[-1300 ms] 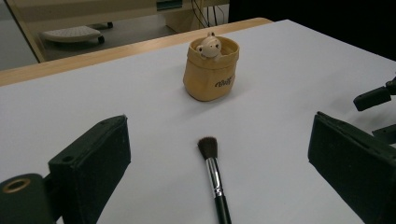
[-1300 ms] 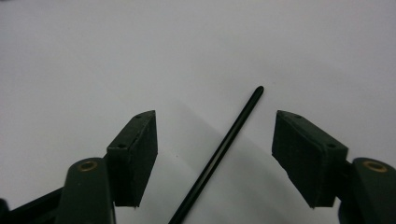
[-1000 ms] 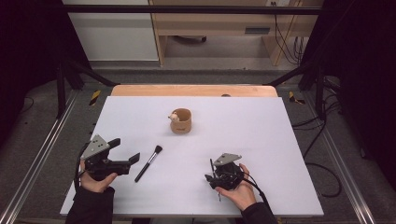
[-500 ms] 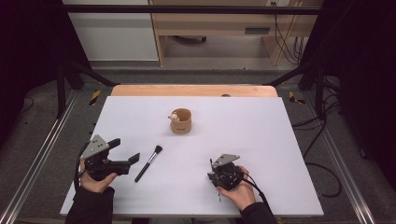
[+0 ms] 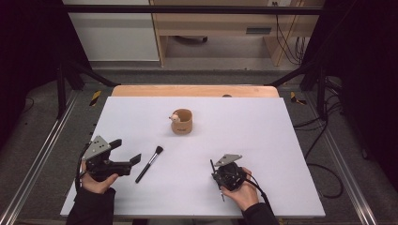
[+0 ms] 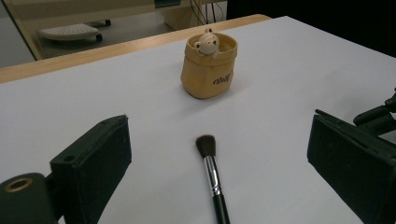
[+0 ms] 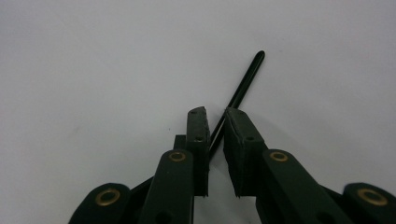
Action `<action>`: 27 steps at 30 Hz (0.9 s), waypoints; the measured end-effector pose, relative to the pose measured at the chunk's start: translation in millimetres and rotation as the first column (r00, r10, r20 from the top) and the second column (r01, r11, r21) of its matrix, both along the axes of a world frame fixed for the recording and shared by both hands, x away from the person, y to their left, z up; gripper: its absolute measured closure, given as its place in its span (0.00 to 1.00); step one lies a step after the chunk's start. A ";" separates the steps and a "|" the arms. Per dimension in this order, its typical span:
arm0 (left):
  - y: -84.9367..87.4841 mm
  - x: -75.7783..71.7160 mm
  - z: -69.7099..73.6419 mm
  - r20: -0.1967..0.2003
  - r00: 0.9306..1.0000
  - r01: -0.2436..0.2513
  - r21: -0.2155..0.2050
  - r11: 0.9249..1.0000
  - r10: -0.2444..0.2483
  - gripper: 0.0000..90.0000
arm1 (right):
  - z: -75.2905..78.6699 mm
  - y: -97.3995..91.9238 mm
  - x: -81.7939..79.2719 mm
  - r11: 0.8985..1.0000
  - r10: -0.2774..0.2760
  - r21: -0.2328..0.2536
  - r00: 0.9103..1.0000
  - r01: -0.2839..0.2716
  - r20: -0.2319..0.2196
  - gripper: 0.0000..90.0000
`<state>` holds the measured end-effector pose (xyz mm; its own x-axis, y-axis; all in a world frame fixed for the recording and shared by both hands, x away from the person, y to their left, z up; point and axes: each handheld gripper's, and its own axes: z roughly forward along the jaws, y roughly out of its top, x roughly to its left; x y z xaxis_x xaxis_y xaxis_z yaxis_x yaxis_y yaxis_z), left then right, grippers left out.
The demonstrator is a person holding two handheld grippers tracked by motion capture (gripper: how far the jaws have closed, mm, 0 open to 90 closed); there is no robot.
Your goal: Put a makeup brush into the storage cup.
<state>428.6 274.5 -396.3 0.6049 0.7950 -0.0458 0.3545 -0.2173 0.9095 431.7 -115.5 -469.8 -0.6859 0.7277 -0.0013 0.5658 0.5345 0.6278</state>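
Note:
My right gripper (image 5: pixel 225 177) points down at the table near the front right, held in a hand. Its jaws have just been closing, and in the right gripper view the right gripper (image 7: pixel 215 114) is shut on a thin black stick (image 7: pixel 243 84) that lies flat and runs slantwise between the pads. My left gripper (image 5: pixel 126 151) rests at the front left, wide open. A black makeup brush (image 6: pixel 212 179) lies on the table ahead of the left gripper (image 6: pixel 219 154), between its jaws' lines and untouched. A tan cup (image 6: pixel 208 70) with a small bear figure stands beyond it.
The white tabletop (image 5: pixel 263 131) has a wooden strip (image 5: pixel 192 90) along its far edge. Metal frame rails run down both sides. Cables lie on the floor at the right, and a shelf unit stands behind the table.
The right gripper's jaws have drawn together around the thin stick. Both hands, the brush and the cup have stayed where they were.

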 end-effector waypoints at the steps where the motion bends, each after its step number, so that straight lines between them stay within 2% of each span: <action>1: 0.1 -0.1 0.1 0.001 1.000 0.000 0.000 1.000 0.000 0.06 | 0.1 -0.8 0.6 1.000 -0.005 0.003 1.000 0.005 -0.005 0.89; 2: 0.1 -0.1 0.2 0.001 1.000 0.000 -0.002 1.000 0.000 0.06 | 0.5 -1.2 0.5 1.000 -0.014 0.009 1.000 0.014 -0.017 0.89; 10: -1.7 -0.6 0.6 0.003 1.000 0.007 0.010 1.000 -0.007 0.06 | 1.0 -1.7 -0.2 1.000 -0.030 0.004 0.999 0.030 -0.015 0.92; 14: -1.9 -0.5 0.7 0.004 1.000 0.007 0.008 1.000 -0.007 0.06 | 2.9 -5.1 -0.1 0.998 -0.048 -0.039 0.999 0.048 0.003 0.94; 19: -3.1 -0.6 0.3 0.002 1.000 0.011 0.014 1.000 -0.011 0.06 | 3.0 -7.2 0.9 0.996 -0.080 -0.032 0.997 0.079 -0.024 0.93; 27: -3.2 -0.6 0.1 0.001 1.000 0.012 0.014 1.000 -0.012 0.06 | 1.8 -9.6 2.7 0.998 -0.062 -0.016 0.998 0.062 -0.019 0.95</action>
<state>428.0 271.3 -396.2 0.6145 0.7882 -0.0340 0.3504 -0.2340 0.9069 434.4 -125.1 -468.0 -0.6393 0.7690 -0.0002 0.6104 0.5076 0.6081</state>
